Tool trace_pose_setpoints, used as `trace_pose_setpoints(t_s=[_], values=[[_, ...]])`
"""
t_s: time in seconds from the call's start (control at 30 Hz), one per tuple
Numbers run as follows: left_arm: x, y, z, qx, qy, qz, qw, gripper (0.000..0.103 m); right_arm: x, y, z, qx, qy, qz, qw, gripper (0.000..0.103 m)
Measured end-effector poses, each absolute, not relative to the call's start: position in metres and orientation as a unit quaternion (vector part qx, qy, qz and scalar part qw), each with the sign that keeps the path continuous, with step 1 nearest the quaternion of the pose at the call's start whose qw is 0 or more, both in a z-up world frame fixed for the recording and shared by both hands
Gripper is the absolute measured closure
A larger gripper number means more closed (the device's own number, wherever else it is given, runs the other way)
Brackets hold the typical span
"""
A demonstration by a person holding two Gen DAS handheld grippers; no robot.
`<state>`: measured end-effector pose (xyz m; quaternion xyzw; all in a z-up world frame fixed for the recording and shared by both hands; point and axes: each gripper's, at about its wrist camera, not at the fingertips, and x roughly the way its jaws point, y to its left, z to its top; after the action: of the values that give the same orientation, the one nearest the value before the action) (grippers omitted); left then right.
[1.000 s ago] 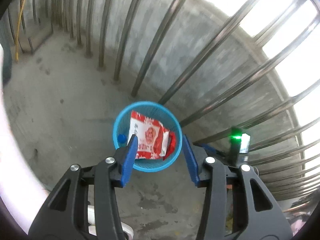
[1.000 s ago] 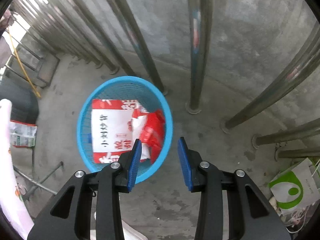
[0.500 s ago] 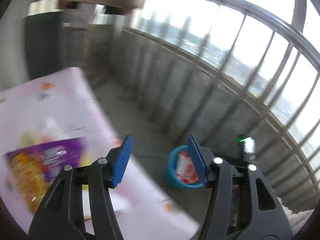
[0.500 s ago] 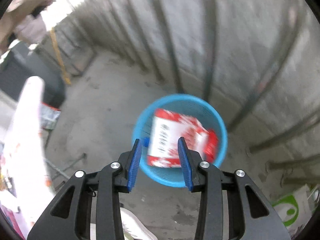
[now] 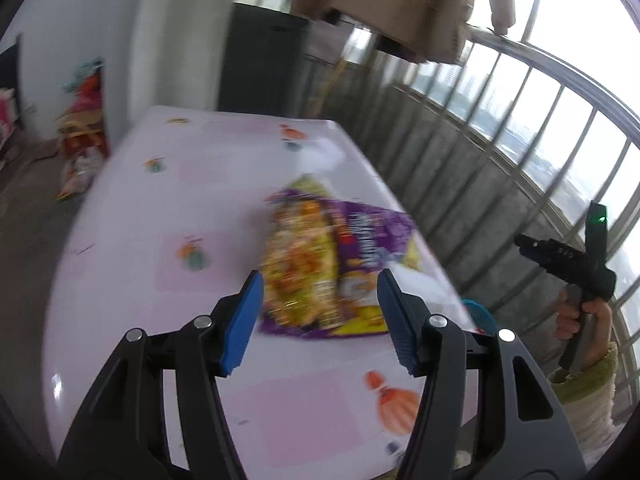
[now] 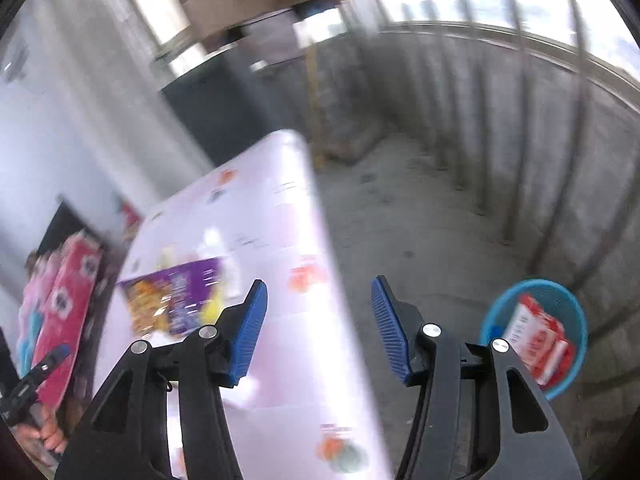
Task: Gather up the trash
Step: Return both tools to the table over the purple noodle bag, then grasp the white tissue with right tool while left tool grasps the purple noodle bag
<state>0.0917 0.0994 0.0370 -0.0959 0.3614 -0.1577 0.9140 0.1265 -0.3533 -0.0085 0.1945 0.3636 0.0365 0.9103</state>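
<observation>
**Pink bench, one purple bag on it, both tongs empty**

Pink and glossy, the bench fills most of the left wrist view, its cloth printed with small orange figures. Beyond its far edge stand a dark cabinet and a grey concrete parapet topped by a steel railing, with a pale garment hanging overhead. Both views are smeared by motion, so fine print on anything is unreadable.

On the concrete floor, well apart from the bench, sits the blue basket, seen in the right wrist view. A red and white packet lies inside it. In the left view only a sliver of the basket's rim shows past the bench edge.

A purple snack bag, yellow on its left half, lies flat on the bench near the edge that faces the railing. It is the only piece of trash on the bench top that I can make out.

The left tongs hang above the bench with the bag seen between the blue pads; the jaws have just been opening, stand spread, and grip nothing. The right tongs point over the bench edge and the floor; their jaws have also just been opening, stand spread, and nothing is between them. A hand in a pale cuff holds the right tool's grip.
</observation>
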Motion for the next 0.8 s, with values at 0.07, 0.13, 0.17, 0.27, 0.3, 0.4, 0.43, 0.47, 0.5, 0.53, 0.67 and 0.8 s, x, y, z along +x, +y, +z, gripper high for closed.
trace_pose_setpoints(t_s=[0.07, 0.13, 0.17, 0.27, 0.3, 0.4, 0.43, 0.47, 0.5, 0.53, 0.67, 0.8], values=[[0.084, 0.122, 0.037, -0.109, 0.357, -0.142, 0.917, 0.048, 0.130, -0.332, -0.006, 0.187, 0.366, 0.055, 0.910, 0.048], [0.078, 0.135, 0.038, -0.116, 0.353, -0.135, 0.919, 0.048, 0.133, -0.317, -0.004, 0.189, 0.367, 0.074, 0.908, 0.046], [0.074, 0.144, 0.038, -0.121, 0.350, -0.131, 0.920, 0.048, 0.135, -0.309, -0.004, 0.192, 0.369, 0.084, 0.905, 0.046], [0.068, 0.153, 0.031, -0.127, 0.352, -0.131, 0.918, 0.048, 0.142, -0.291, -0.009, 0.199, 0.385, 0.107, 0.895, 0.046], [0.065, 0.155, 0.027, -0.129, 0.353, -0.131, 0.917, 0.048, 0.144, -0.286, -0.011, 0.203, 0.391, 0.111, 0.891, 0.046], [0.067, 0.159, 0.019, -0.141, 0.359, -0.135, 0.913, 0.048, 0.144, -0.274, -0.018, 0.211, 0.404, 0.111, 0.883, 0.046], [0.067, 0.159, 0.016, -0.144, 0.361, -0.137, 0.911, 0.048, 0.143, -0.272, -0.022, 0.213, 0.407, 0.109, 0.881, 0.046], [0.071, 0.158, 0.011, -0.149, 0.364, -0.140, 0.909, 0.048, 0.142, -0.271, -0.027, 0.216, 0.414, 0.107, 0.878, 0.046], [0.075, 0.156, 0.007, -0.152, 0.368, -0.145, 0.906, 0.048, 0.142, -0.271, -0.033, 0.218, 0.419, 0.106, 0.875, 0.046], [0.077, 0.153, 0.004, -0.152, 0.370, -0.150, 0.904, 0.048, 0.140, -0.268, -0.038, 0.219, 0.424, 0.107, 0.872, 0.046], [0.097, 0.140, -0.013, -0.143, 0.384, -0.171, 0.896, 0.048, 0.132, -0.255, -0.050, 0.207, 0.421, 0.119, 0.875, 0.046], [0.125, 0.125, -0.030, -0.134, 0.400, -0.180, 0.889, 0.048, 0.128, -0.238, -0.052, 0.135, 0.415, 0.117, 0.892, 0.046]])
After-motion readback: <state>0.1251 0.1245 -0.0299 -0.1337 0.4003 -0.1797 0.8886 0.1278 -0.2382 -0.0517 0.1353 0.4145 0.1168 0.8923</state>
